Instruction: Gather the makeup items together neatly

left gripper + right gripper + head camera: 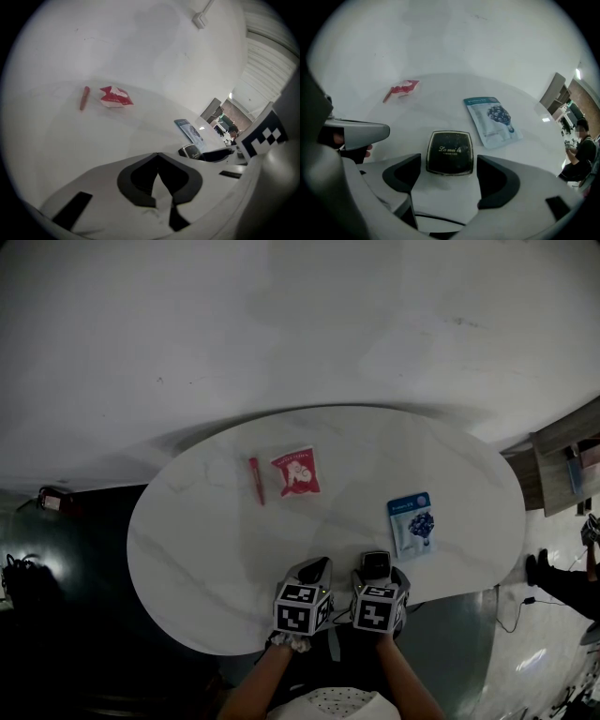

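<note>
On the white oval table (pixel 206 549) lie a thin red stick (pixel 255 480) and, just right of it, a red sachet (pixel 297 471). A blue face-mask packet (pixel 412 523) rests at the right. A black square compact (pixel 450 152) lies flat at the near edge. My right gripper (pixel 450 163) is open around it, one jaw on each side, with thin gaps to the pads. Beside it on the left, my left gripper (pixel 158 161) is shut with nothing in it. From the left gripper view the stick (pixel 84 98) and sachet (pixel 115 96) are far off.
The table's front edge runs just under both grippers. A wooden shelf unit (pixel 562 465) stands beyond the table's right end, and a seated person (pixel 580 150) is far off to the right. Dark floor with cables (pixel 28 568) lies to the left.
</note>
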{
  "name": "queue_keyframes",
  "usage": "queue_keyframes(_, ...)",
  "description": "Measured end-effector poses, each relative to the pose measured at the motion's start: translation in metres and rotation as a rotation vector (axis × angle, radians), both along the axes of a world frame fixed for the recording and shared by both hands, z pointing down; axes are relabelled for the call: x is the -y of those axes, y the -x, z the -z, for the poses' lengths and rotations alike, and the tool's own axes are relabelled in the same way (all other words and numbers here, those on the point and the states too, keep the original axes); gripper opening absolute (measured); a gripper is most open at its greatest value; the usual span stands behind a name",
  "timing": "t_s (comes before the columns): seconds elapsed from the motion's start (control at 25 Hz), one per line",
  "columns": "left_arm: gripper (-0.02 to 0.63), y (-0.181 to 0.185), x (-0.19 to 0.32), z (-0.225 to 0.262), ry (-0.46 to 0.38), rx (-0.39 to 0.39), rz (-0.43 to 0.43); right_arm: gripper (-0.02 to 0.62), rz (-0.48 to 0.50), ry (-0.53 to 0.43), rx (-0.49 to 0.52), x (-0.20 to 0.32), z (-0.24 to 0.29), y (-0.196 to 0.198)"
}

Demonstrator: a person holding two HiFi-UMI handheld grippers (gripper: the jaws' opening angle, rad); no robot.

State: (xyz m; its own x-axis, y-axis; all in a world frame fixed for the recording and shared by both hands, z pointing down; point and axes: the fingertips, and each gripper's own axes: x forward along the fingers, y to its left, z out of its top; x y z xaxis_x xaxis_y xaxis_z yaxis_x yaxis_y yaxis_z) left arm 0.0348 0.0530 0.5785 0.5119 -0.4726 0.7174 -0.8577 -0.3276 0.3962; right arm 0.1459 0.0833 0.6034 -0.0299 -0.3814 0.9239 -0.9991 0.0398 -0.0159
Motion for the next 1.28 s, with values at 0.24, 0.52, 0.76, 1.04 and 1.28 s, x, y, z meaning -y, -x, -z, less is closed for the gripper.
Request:
queue_keyframes(0.24, 0.029, -0.0011, -0.0020, -0.0017, 0.007, 0.002, -0.004, 0.387, -0.015, -0.022, 0.040, -0.0011, -0.0053, -0.0018)
queue_keyframes(0.52, 0.029, -0.0060, -0.0054, -0.0028, 0.008, 0.000, -0.019, 0.323, 0.006, -0.035, 0.033, -0.0028, -0.0019, 0.0011)
queue_keyframes(0.76, 0.029, -0.0063, -0.0070, -0.0038, 0.008, 0.000, -0.019, 0.318, 0.009, -0.043, 0.037, -0.0016, -0.0008, 0.0013)
queue_keyframes(1.04, 0.029, -0.0043, -0.0039, -0.0010, 0.005, -0.002, -0.008, 0.314, 0.009, -0.073, 0.061, 0.0022, 0.0017, 0.0027)
queue_keyframes(1.28, 0.029, -0.0031, -0.0007, -0.0006, -0.002, -0.006, -0.004, 0.311, 0.018, -0.087, 0.066, 0.0065, 0.0041, 0.0056)
